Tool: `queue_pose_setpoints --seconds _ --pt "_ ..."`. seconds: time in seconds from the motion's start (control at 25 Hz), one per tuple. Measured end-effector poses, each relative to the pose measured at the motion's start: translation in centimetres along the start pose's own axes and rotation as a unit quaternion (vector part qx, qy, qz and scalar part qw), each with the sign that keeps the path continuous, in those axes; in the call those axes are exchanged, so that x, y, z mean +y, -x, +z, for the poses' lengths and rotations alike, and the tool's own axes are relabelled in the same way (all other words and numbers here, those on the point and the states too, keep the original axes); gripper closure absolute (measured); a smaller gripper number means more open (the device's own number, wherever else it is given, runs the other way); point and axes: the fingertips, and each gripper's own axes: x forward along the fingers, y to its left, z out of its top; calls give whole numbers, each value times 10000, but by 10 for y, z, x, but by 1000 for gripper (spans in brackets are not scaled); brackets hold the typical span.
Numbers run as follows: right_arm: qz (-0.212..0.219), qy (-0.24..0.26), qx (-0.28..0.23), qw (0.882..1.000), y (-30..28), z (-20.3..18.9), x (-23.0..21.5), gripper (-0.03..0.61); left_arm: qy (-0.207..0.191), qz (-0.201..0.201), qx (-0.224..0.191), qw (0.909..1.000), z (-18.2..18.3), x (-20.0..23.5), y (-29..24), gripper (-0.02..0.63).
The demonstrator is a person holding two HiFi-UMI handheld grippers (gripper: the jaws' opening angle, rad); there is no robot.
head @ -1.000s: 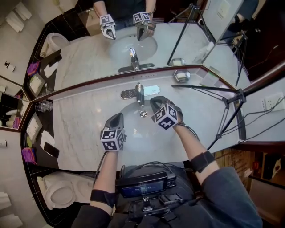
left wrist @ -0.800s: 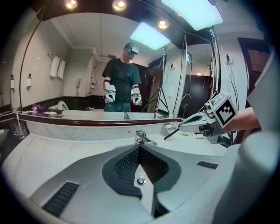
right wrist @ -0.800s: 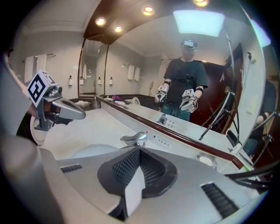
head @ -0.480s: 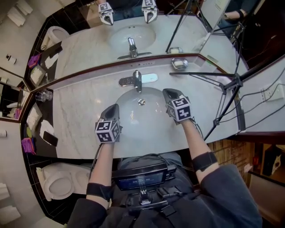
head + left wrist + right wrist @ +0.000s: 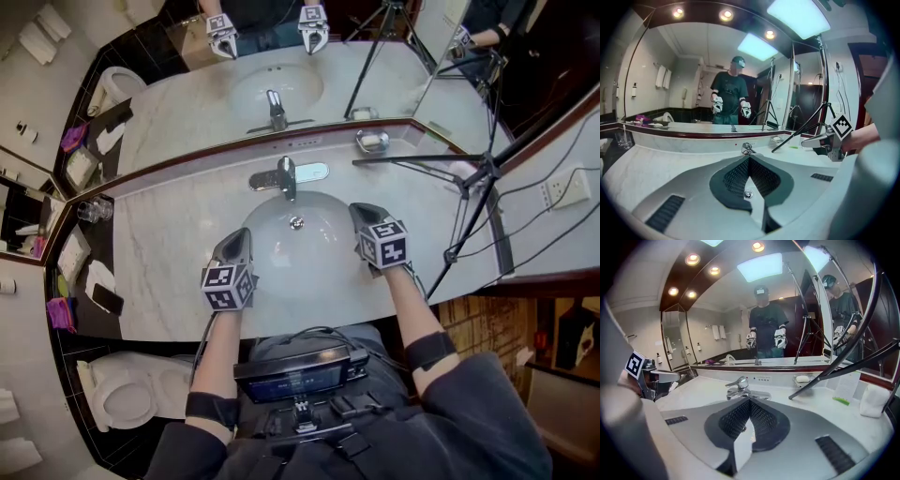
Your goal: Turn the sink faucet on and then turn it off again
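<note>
Sink basin (image 5: 281,258) open; tripod leg (image 5: 412,157) (slanting) crosses counter (image 5: 169,253) at right.

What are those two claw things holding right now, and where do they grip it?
Nothing. The left gripper and the right gripper are both shut and empty.

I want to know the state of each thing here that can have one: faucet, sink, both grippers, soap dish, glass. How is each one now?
faucet: no water seen running from it
sink: nothing lies in it
left gripper: shut, holds nothing
right gripper: shut, holds nothing
soap dish: holds a bar of soap
glass: upright on the counter
</note>
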Motion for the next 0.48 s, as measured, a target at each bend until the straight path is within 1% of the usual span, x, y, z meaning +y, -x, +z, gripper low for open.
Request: queue_pose_setpoints --seconds 0.2,0.28,0.36,0.44,0.48 --pt "-34 24 -49 10000 -2 9 -2 560 15 -45 -72 10000 7 2 -6 614" --pt "-46 0 -76 10000 -4 13 -3 560 -62 -2 -90 9999 10 6 -9 614" --pt "-54 -36 -89 9999 -7 15 -5 560 -281 25 -88 9996 13 8 -13 612" --pt "-70 -73 -84 9999 -10 15 -6 560 -659 18 -17 9978 14 7 -20 611" --pt "-77 -90 -79 9999 -11 14 -7 560 -874 -35 32 9962 16 3 -24 583"
